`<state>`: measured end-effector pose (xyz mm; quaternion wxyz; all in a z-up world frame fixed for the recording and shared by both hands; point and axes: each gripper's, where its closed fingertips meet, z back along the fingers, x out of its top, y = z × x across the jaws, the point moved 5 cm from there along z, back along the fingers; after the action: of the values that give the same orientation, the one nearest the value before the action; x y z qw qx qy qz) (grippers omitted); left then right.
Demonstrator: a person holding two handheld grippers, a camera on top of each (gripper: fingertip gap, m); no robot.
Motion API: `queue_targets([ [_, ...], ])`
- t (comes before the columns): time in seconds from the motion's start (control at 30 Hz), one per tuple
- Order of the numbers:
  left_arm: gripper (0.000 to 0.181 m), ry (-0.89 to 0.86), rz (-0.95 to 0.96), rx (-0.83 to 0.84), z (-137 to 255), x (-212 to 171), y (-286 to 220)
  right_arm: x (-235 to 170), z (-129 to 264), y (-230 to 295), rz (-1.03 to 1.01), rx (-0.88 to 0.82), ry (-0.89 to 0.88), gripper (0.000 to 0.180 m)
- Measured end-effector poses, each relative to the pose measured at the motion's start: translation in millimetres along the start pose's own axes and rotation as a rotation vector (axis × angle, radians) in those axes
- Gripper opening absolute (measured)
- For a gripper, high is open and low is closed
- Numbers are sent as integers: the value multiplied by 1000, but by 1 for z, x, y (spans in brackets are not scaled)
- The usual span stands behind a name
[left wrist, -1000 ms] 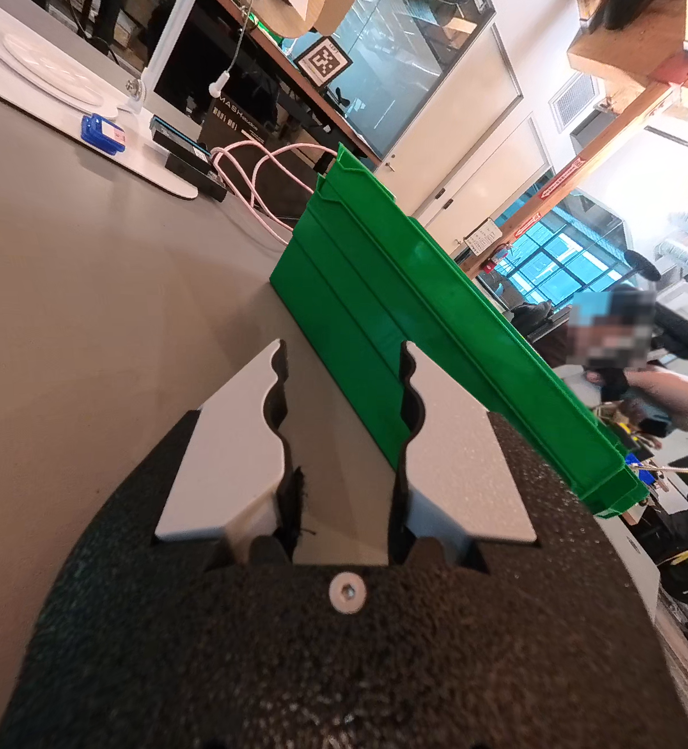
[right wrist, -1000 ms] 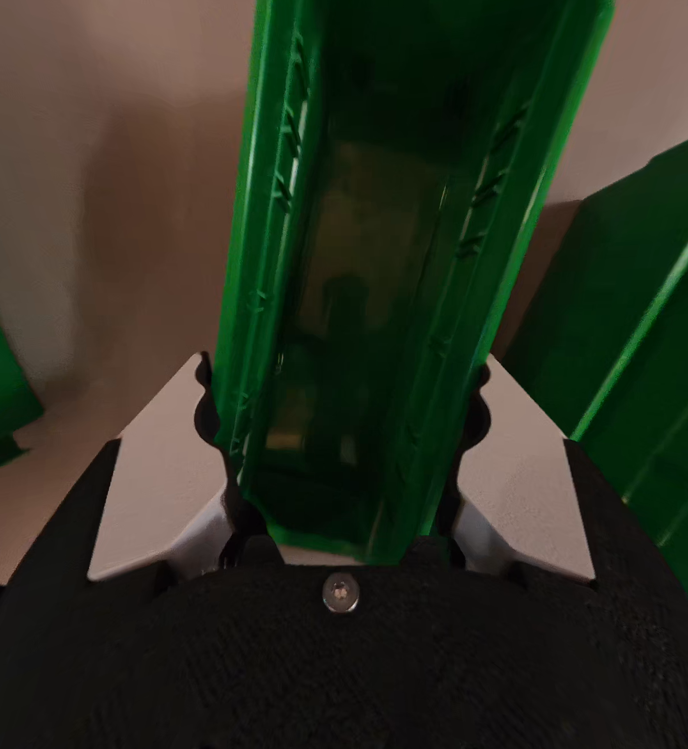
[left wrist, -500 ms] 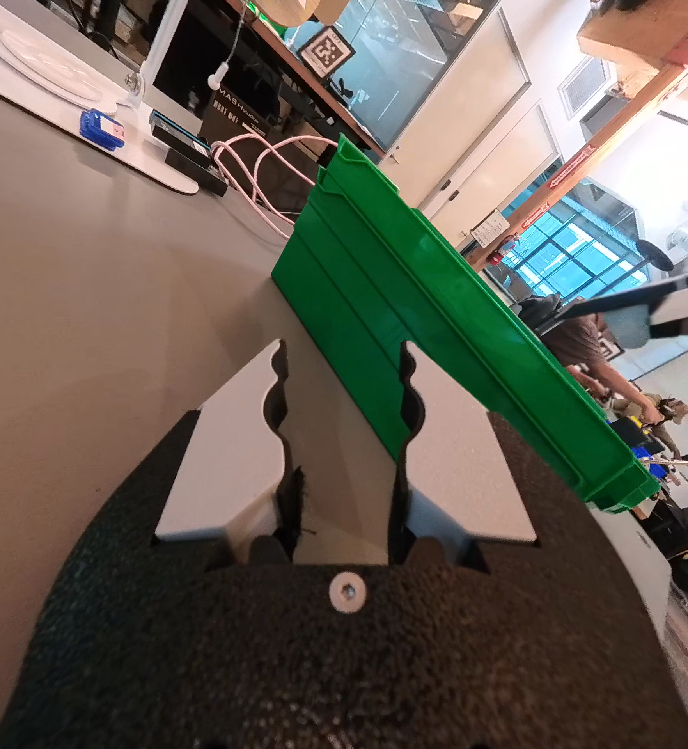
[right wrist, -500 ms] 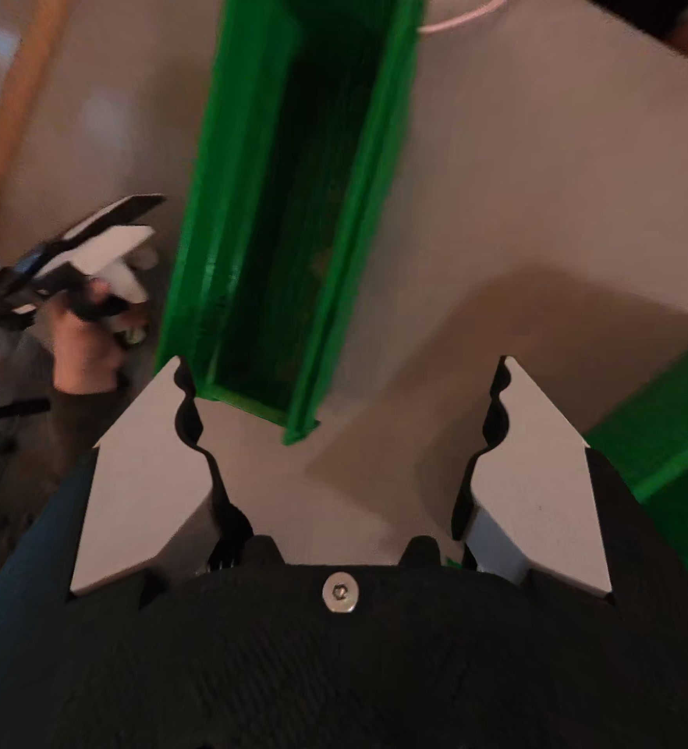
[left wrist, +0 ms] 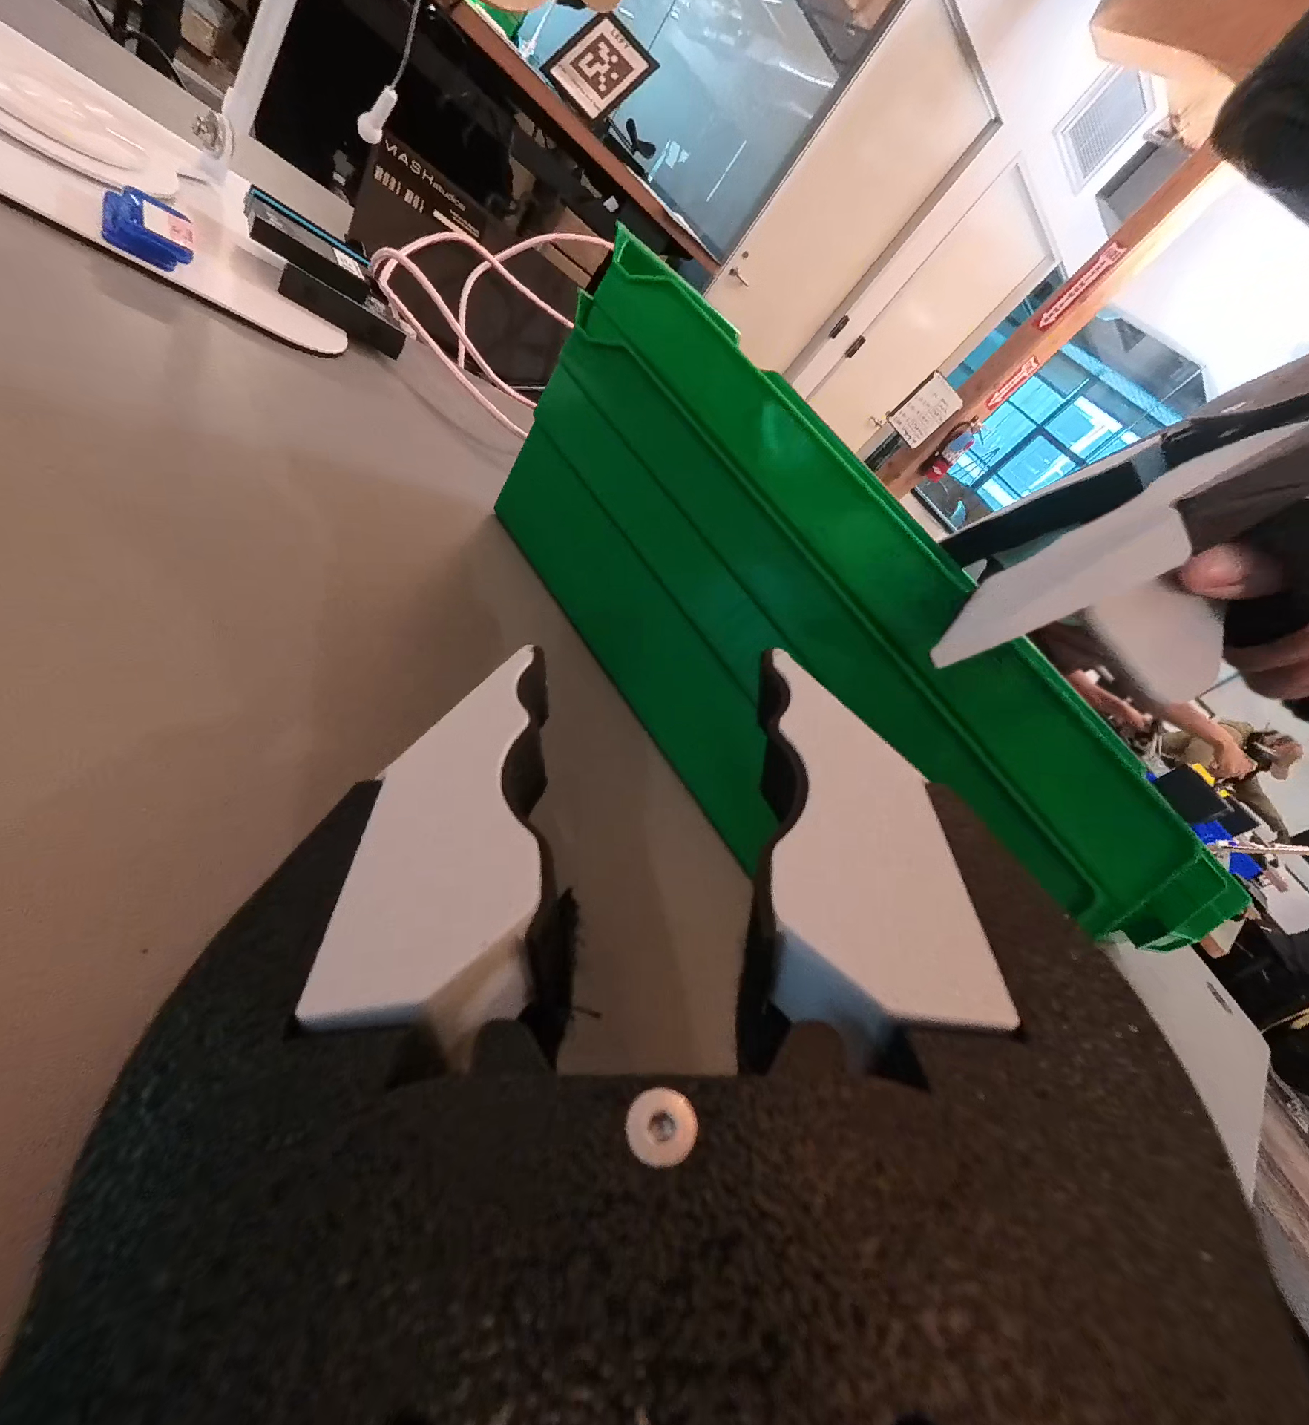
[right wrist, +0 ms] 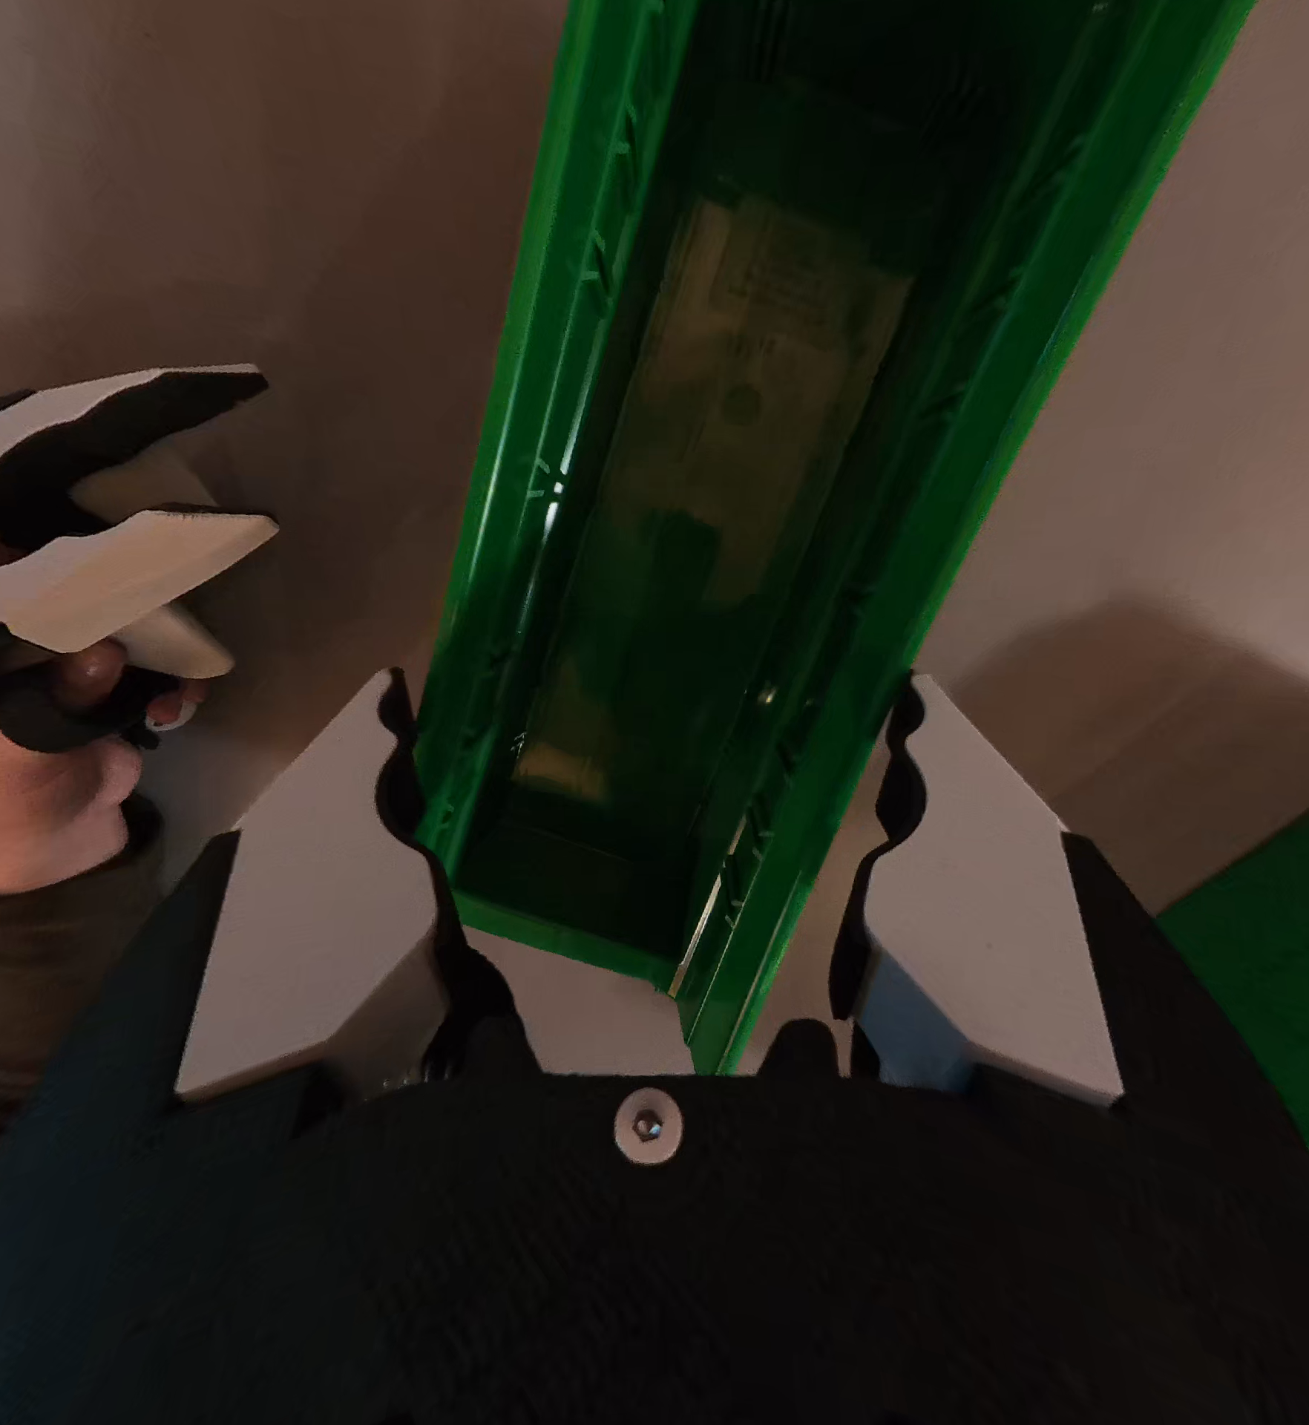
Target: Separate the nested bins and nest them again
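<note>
While both claws gape, grasping nothing, long narrow glossy green bin [right wrist: 752, 540] lies between right claw [right wrist: 647, 779] tips.

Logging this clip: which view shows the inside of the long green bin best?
The right wrist view: it looks straight down into the green bin, showing its floor, a pale label and both ribbed walls, between the open right hand-held gripper fingers. The left wrist view shows only the bin's outer side wall and stepped rims.
</note>
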<state>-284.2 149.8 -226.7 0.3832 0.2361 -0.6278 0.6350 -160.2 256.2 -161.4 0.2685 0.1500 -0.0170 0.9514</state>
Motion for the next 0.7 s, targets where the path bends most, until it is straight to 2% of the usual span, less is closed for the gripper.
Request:
queue_targets([
  [0.2,53,0,2,-1,0,0,0,2,5,1,-20,1,29,106],
  [0.5,53,2,3,-1,0,0,0,15,23,1,-50,42,-75,103],
  [0.7,53,-1,7,-2,0,0,0,9,24,-1,-3,26,-74,103],
])
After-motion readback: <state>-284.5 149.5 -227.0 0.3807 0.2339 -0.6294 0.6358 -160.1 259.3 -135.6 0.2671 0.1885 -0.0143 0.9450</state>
